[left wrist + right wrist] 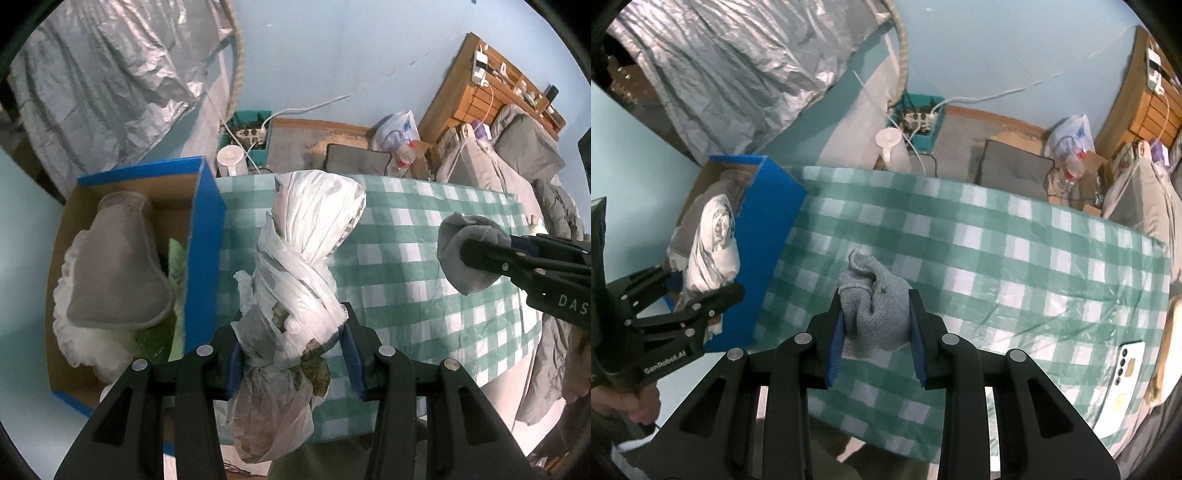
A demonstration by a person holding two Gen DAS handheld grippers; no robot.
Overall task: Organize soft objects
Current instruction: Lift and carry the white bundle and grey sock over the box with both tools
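Here we clamp the twisted plastic-bag bundle (299,280) in the left tool (291,354) and the grey knitted sock (877,306) in the right tool (875,332), both lifted clear of the bench (1015,258), probably bound for the blue box (205,236) at nine o'clock.

The left gripper (291,354) is seen at the lower centre of its frame, pointed steeply down, its jaws clamped. The right gripper (875,325) is likewise clamped at lower centre. A hand (635,406) is glimpsed at lower left.

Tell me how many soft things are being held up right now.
2: a white plastic-wrapped bundle in the left gripper, beside the blue box, and a grey knit sock in the right gripper, over the checked cloth.
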